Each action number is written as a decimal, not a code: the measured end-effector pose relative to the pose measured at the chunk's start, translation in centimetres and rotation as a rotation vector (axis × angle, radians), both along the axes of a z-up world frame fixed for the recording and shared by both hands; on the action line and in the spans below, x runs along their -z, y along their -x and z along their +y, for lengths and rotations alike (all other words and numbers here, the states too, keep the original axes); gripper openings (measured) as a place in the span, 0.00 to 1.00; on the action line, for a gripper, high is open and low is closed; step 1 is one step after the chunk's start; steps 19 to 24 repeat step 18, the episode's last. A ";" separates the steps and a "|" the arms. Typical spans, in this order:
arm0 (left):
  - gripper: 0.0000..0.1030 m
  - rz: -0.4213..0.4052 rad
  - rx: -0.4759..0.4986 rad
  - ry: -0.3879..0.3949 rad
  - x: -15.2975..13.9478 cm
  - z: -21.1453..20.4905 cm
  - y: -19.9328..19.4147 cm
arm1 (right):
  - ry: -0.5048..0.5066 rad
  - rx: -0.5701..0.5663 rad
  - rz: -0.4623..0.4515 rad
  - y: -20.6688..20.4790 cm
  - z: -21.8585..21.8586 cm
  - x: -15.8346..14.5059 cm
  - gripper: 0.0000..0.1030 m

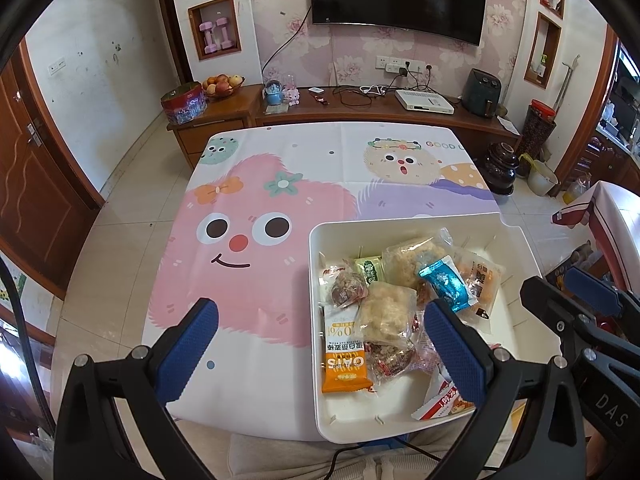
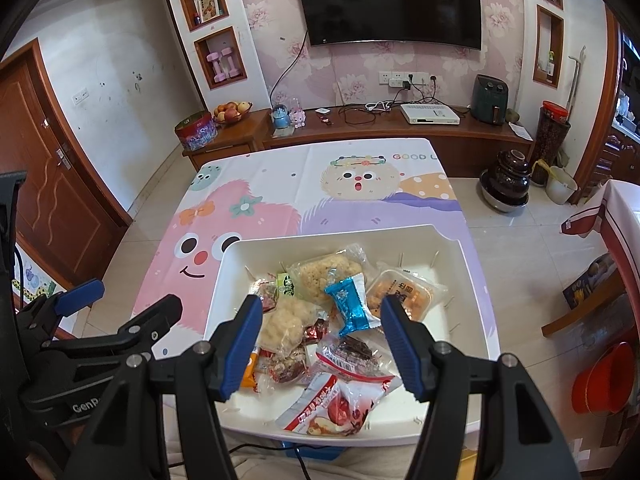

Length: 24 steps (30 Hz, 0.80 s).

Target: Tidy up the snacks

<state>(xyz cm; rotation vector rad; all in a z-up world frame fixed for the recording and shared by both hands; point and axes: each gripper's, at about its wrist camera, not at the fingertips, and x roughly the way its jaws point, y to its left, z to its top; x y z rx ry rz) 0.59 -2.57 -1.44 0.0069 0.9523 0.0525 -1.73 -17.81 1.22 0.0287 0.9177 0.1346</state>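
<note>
A white plastic bin (image 1: pixel 320 420) (image 2: pixel 236 252) sits at the near right of the cartoon tablecloth and holds several wrapped snacks: an orange oat bar (image 1: pixel 344 364), a blue packet (image 1: pixel 446 284) (image 2: pixel 352 306), puffed rice cakes (image 1: pixel 384 316) (image 2: pixel 324 272), an orange cracker tray (image 2: pixel 400 294) and a red-and-white packet (image 2: pixel 324 408). My left gripper (image 1: pixel 320 344) is open and empty, hovering over the bin's left edge. My right gripper (image 2: pixel 322 348) is open and empty above the snacks in the bin.
The table (image 1: pixel 280 152) is covered by a pink and purple cartoon cloth. Behind it a wooden TV cabinet (image 1: pixel 360 116) carries a fruit bowl, a tin and cables. A dark jar (image 1: pixel 500 168) stands on the floor at right.
</note>
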 end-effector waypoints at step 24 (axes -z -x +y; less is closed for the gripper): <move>0.99 0.009 0.001 0.011 0.4 -0.1 0.4 | -0.004 0.001 0.004 0.0 0.0 0.2 0.60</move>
